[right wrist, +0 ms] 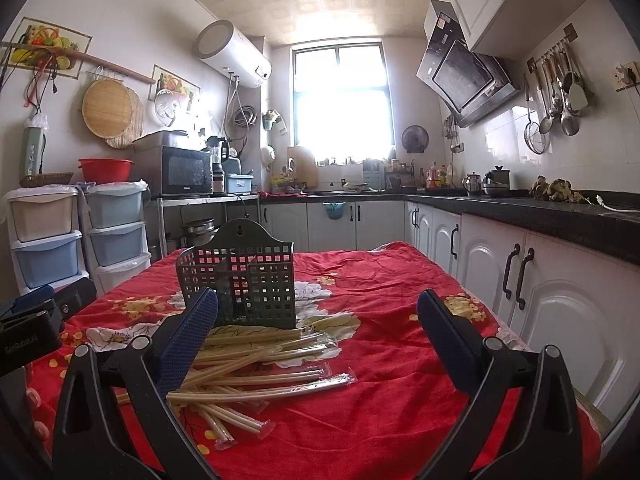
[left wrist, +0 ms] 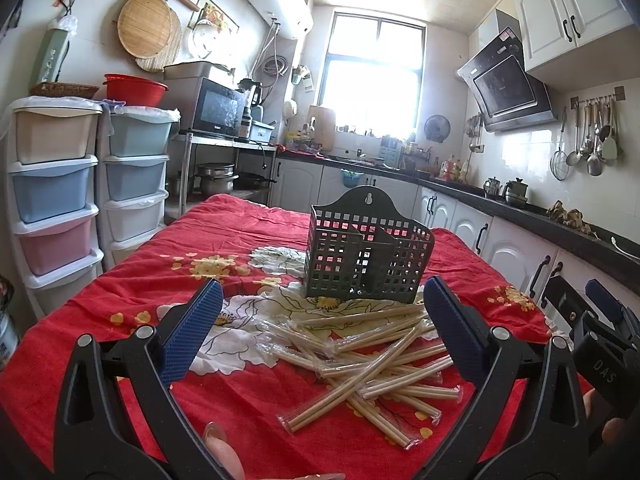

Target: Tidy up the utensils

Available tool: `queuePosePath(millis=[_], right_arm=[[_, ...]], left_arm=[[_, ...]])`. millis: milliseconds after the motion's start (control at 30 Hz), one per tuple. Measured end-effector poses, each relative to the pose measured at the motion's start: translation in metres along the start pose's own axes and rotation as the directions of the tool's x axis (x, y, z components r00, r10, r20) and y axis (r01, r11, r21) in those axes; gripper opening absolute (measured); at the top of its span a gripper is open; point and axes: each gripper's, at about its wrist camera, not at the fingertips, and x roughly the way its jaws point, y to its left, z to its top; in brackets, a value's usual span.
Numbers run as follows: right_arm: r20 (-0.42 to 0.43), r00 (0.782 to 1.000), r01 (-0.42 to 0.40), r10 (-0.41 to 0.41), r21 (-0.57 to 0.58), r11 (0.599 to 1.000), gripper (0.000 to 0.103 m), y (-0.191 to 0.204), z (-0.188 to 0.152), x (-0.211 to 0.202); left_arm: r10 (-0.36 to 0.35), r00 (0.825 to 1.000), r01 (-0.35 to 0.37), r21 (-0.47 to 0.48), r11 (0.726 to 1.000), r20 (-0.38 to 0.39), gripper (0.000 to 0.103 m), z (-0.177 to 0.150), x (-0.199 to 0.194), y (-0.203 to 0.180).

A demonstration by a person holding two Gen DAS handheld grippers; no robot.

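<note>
Red floral-clothed worktop point(left wrist: 248, 232) carries the dark green perforated plastic utensil caddy point(left wrist: 366, 254), empty; beside it, tangled wrapped bamboo chopsticks point(left wrist: 372, 356). Left tongs point(left wrist: 320, 332) and right tongs point(right wrist: 318, 338) spread wide, holding nothing. Slick wrappers may slip; caddy could tip.

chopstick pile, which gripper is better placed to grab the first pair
Probably left. The left gripper is open with the chopstick pile between its fingers; the right gripper is open over bare cloth, pile off to its left.
</note>
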Motion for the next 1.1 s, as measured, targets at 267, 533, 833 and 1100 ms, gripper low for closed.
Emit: queuePosePath(millis=[267, 533, 833, 1100], right_arm=[[0.001, 1.000, 0.001, -0.001, 0.000, 1.000, 0.097, 0.000, 0.000, -0.002], [0.000, 1.000, -0.003, 0.003, -0.001, 1.000, 0.097, 0.000, 0.000, -0.002], [-0.034, 0.997, -0.077, 0.076, -0.055, 0.995, 0.097, 0.009, 0.001, 0.007], [-0.092, 0.982, -0.177, 0.168, -0.105, 0.978, 0.097, 0.029, 0.006, 0.019]], left_arm=[[-0.004, 1.000, 0.004, -0.009, 1.000, -0.005, 0.093, 0.005, -0.003, -0.002], [-0.006, 1.000, 0.006, -0.017, 1.000, -0.012, 0.093, 0.004, -0.001, -0.001], [0.013, 0.998, -0.017, -0.055, 0.998, -0.066, 0.093, 0.001, 0.007, 0.015], [0.042, 0.992, -0.055, -0.111, 0.992, -0.117, 0.093, 0.006, 0.016, 0.041]])
